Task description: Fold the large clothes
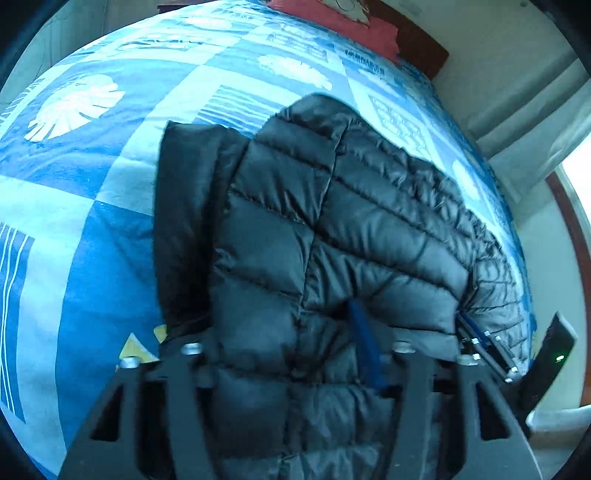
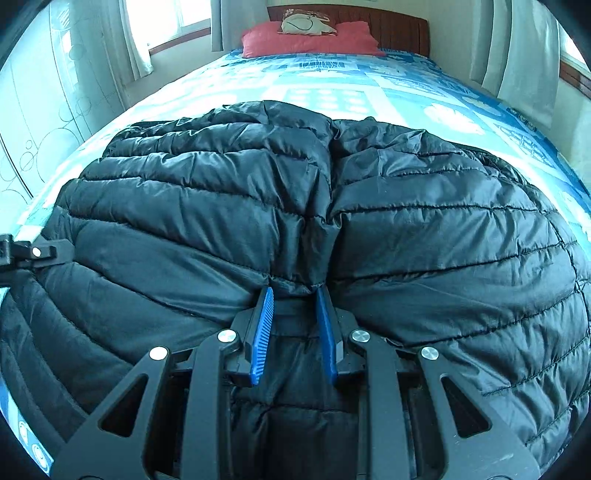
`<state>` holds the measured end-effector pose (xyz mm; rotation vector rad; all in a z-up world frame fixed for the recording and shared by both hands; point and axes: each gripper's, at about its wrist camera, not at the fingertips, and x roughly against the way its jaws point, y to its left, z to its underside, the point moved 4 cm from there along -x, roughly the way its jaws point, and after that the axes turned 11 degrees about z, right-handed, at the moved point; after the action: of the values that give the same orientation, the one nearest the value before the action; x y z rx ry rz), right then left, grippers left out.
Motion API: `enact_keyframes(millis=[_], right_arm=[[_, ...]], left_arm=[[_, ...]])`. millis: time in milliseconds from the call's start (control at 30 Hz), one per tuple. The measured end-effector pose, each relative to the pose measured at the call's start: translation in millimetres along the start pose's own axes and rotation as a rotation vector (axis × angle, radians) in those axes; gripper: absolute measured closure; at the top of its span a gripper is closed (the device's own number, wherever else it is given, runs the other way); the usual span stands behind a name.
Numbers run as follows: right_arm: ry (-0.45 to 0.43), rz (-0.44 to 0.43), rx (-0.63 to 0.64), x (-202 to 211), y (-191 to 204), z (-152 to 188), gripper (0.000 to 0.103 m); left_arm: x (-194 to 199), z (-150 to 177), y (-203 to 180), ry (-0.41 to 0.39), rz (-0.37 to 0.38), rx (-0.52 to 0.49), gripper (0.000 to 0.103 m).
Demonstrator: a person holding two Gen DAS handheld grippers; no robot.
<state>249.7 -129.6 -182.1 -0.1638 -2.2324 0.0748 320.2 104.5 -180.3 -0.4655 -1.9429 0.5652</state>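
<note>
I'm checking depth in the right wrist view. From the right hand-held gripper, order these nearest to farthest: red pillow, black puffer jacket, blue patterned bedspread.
1. Black puffer jacket: pinched between the blue fingers of the right hand-held gripper.
2. Blue patterned bedspread: stretching beyond the jacket.
3. Red pillow: at the far headboard.

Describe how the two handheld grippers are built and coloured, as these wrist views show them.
Right gripper: black angular linkage arms with triangular cut-outs, round silver bolt heads at the pivots, and two blue fingers with ribbed pads. Left gripper: the same black frame and silver bolts; only one blue finger shows, the other hidden by the jacket. No cables, hands or sleeves are visible.
</note>
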Motion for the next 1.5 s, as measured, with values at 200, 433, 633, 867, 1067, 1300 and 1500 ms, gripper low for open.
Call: enact_keyframes(millis=[200,433,633,867,1067,1300,1500], right_arm=[[-0.006,0.006,0.002,2,2,1,0.079],[-0.020,0.000,-0.002,10,-4,-2,0.080],[-0.049,0.007,-0.050,42,-45,-7,0.071],[-0.050,0.080,-0.119,67,-130,10,0.071],[-0.082,0.156,-0.187,92,-199,31,0.063],[-0.091,0.198,-0.257,109,-258,50,0.061],[-0.057,0.228,-0.301,104,-294,72,0.061]], left_arm=[[30,-2,-28,-0.077,-0.018,-0.011,0.083],[55,2,-85,-0.134,0.016,-0.095,0.089],[47,7,-150,-0.133,0.017,-0.198,0.091],[15,13,-216,-0.115,-0.012,-0.281,0.091],[-17,31,-277,-0.098,-0.016,-0.383,0.091],[-72,61,-334,-0.051,-0.022,-0.476,0.091],[-130,96,-356,0.032,-0.030,-0.502,0.091]])
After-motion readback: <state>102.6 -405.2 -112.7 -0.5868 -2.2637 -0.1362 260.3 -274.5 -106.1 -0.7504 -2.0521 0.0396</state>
